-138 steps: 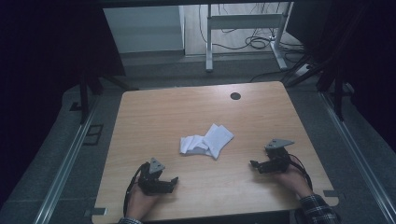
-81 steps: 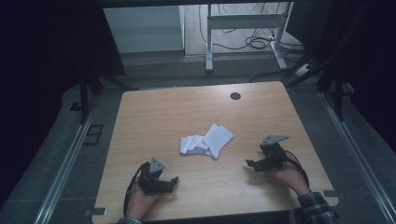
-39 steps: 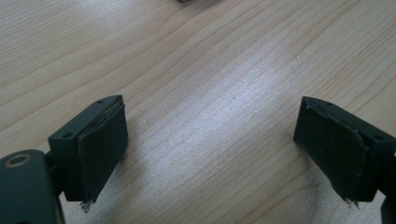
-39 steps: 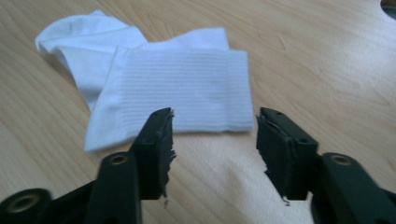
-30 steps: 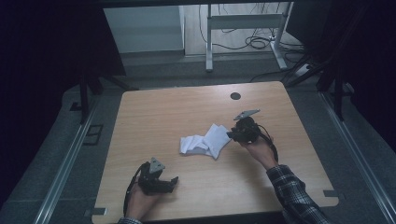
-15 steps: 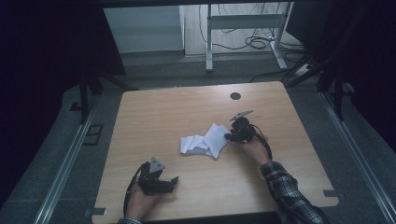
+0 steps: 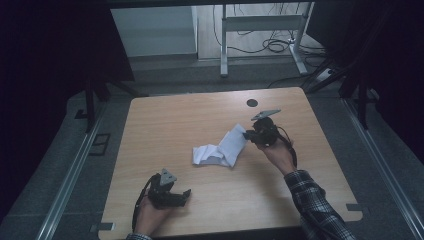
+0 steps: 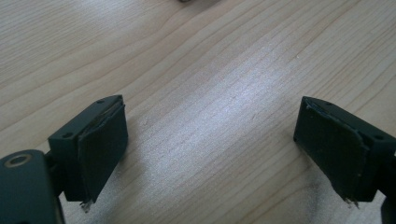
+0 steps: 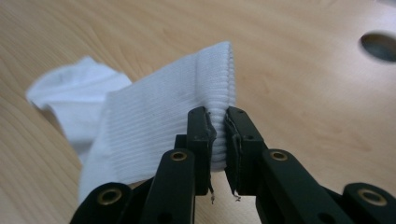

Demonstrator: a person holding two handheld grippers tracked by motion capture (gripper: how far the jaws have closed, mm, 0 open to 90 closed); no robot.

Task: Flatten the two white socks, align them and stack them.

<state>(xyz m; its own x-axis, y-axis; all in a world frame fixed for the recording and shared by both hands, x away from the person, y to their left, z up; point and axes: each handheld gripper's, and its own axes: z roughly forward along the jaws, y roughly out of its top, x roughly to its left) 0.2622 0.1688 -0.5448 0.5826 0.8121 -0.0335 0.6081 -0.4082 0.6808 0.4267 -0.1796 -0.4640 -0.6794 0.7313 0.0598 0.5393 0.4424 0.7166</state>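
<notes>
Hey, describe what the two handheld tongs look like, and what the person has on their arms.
Both tongs, left and right, are black, each with two flat, block-shaped jaws faced with dark pads that look frayed at the edges. Brass-coloured rivets dot the linkages in the gripper views. A grey three-cornered plate tops each, and a black cable trails from each. The right arm wears a dark plaid sleeve.

Both tools are black. The right claw [image 9: 219, 135] has two flat jaws faced with dark pads frayed at the corners, carried on black link arms pinned with brass-coloured rivets [image 9: 178, 156]. The left claw [image 8: 212, 154] shows the same square pads and small screw holes. Each carries a grey three-cornered plate [image 7: 265, 114] on top and trails a black cable [image 7: 290, 147]. The right arm wears a plaid sleeve [image 7: 315, 205].
</notes>
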